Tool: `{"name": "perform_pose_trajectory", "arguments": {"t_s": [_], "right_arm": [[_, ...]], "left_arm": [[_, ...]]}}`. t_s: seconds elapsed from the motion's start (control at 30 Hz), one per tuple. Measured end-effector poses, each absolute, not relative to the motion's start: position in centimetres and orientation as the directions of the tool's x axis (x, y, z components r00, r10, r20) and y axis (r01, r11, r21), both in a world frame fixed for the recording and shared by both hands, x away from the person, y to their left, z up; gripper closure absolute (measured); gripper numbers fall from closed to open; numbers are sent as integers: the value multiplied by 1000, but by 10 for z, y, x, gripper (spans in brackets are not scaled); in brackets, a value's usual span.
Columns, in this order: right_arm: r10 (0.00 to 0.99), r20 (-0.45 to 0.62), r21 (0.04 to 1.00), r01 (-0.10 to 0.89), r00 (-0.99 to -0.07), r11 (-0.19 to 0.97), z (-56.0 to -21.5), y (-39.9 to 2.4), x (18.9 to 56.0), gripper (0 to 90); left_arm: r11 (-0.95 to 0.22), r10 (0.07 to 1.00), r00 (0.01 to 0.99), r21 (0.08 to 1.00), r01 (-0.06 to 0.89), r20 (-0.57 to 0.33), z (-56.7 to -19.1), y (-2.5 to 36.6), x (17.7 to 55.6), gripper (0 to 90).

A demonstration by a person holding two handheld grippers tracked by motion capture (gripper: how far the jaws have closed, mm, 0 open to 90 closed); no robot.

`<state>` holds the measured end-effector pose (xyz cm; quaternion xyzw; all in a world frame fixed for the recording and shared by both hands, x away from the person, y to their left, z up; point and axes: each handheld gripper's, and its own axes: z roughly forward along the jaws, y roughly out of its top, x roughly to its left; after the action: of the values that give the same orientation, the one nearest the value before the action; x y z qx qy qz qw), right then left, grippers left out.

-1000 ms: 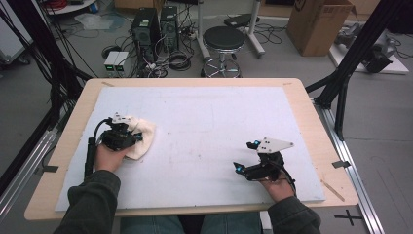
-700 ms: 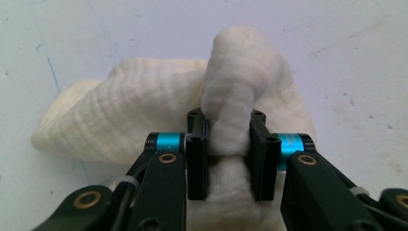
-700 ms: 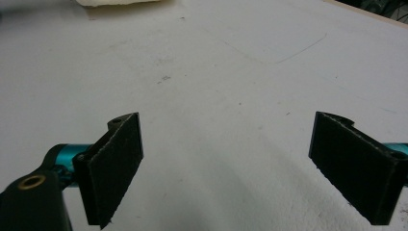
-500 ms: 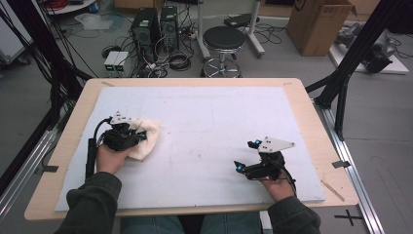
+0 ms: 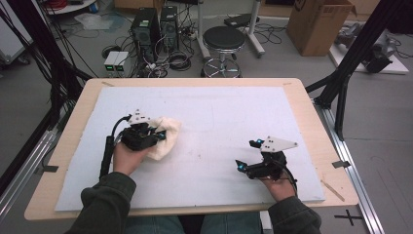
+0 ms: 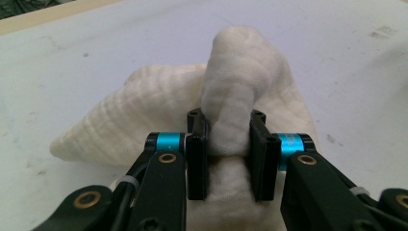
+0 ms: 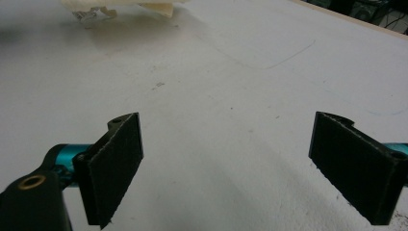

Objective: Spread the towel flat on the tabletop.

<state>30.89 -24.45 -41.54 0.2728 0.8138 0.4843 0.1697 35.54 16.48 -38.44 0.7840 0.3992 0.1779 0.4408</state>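
Note:
A cream-white cloth (image 5: 164,137) lies bunched on the white table cover (image 5: 224,122) at the left. My left gripper (image 5: 157,135) is shut on a fold of that cloth (image 6: 231,130), which bulges up between and above the two black pads (image 6: 196,159). The rest of the cloth spreads out on the cover behind the jaws. My right gripper (image 5: 243,165) rests low near the front right of the cover, its pads (image 7: 115,163) wide apart with only bare surface between them, so it is open (image 7: 226,168). The cloth's edge (image 7: 120,6) shows far off in the right gripper view.
The wooden table (image 5: 311,112) frames the white cover, which bears faint pen marks and specks. Behind the table are a black stool (image 5: 223,39), computer towers (image 5: 151,24), cables and a cardboard box (image 5: 319,22). Black frame posts (image 5: 348,63) stand at both sides.
My left gripper has slid to the right and slightly up with the cloth, dragging it along the cover. The right gripper has stayed where it was.

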Motion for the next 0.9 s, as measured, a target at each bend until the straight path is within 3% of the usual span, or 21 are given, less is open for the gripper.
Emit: {"name": "perform_pose_trajectory", "arguments": {"t_s": [0.5,0.9], "right_arm": [[615,-9,889,276,-788,366,-414,-247,307,111],[610,-23,894,258,-792,368,-413,-249,308,111]], "left_arm": [[-289,707,699,855,431,-113,-376,100,360,725],[-335,685,715,811,480,-140,-407,52,375,710]]}}
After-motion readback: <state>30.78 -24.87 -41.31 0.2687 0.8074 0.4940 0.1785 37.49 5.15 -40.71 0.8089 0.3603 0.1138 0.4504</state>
